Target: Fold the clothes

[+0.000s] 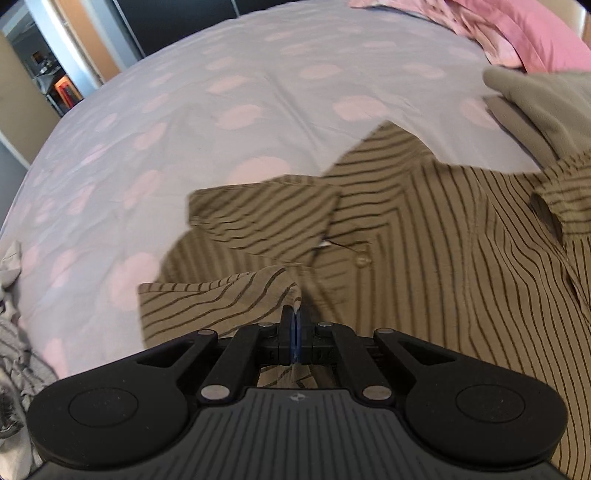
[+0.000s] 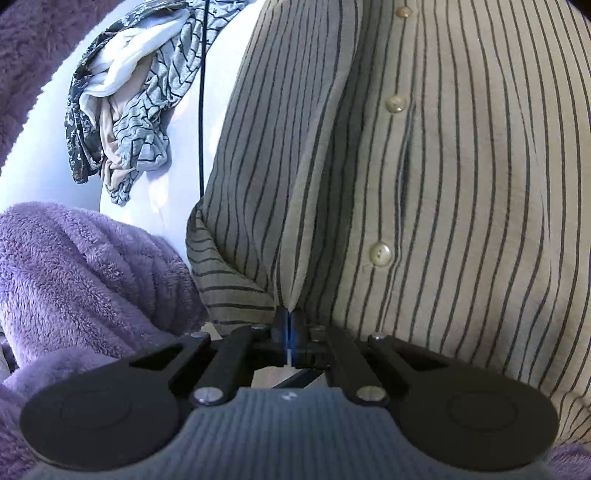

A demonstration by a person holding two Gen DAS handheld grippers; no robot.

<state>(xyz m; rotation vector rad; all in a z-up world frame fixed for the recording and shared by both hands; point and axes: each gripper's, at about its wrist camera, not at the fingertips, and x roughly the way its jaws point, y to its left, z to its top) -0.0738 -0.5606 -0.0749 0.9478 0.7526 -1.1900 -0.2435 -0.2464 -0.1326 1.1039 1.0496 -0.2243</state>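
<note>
1. My left gripper (image 1: 296, 314) has its jaws pressed together on a pinch of the striped shirt (image 1: 424, 258), at the fabric edge near the collar (image 1: 258, 214). A short peak of cloth stands up out of the closed tips.

2. My right gripper (image 2: 290, 319) is likewise clamped on the same striped shirt (image 2: 424, 166), gripping a fold of fabric just left of the button row (image 2: 380, 254), at the end of the shirt nearest me.

3. The shirt lies spread on the bed sheet (image 1: 184, 129), which is pale with pink blotches. It is front side up and buttoned as far as I can see.

4. Progress, as I judge it: early. The shirt is laid out, and one flap near the collar appears turned over, but I see no finished fold. The body is at full width and nothing is stacked.

5. Left to do: bring the held side across the buttons, tuck the sleeves, then halve the length.

6. Beside the shirt, a crumpled heap of patterned clothes (image 2: 125, 103) waits unfolded. A purple fleece (image 2: 85, 266) sits at the shirt's near corner, and pink fabric (image 1: 517, 33) lies beyond its far end.
</note>
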